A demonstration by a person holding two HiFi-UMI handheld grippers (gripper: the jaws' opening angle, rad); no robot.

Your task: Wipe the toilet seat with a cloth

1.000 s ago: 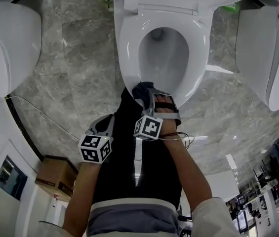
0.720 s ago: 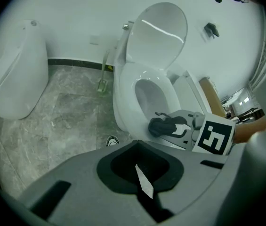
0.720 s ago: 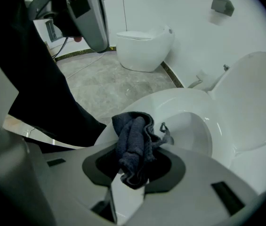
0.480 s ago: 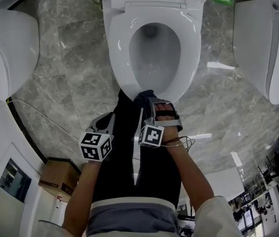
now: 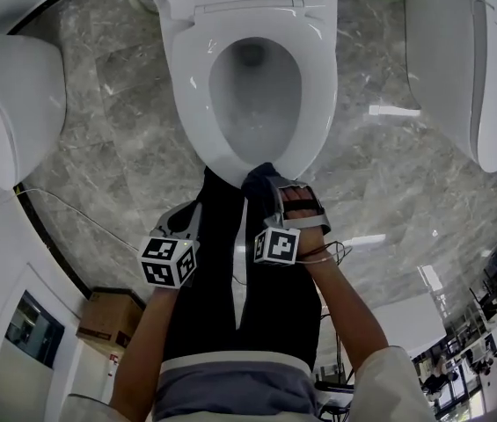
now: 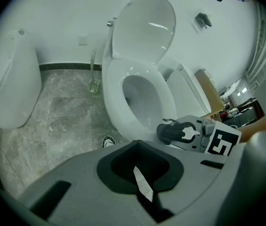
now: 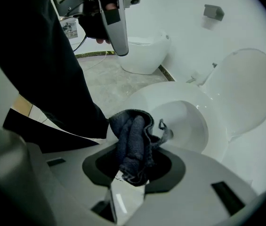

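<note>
Two more white porcelain toilets (image 5: 15, 104) flank the white oval toilet seat (image 5: 323, 86), where the right gripper (image 5: 274, 190) jaws pinch one dark terry cloth (image 7: 133, 145); the left gripper (image 5: 185, 218) jaws are pressed together.

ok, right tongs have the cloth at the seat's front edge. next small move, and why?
Probably slide the right tongs sideways, dragging the cloth along the toilet seat ring. They're shut on the cloth, which sits only at the seat's front edge; the side arcs are bare and the lid is up. The left tongs hang back, empty.
</note>
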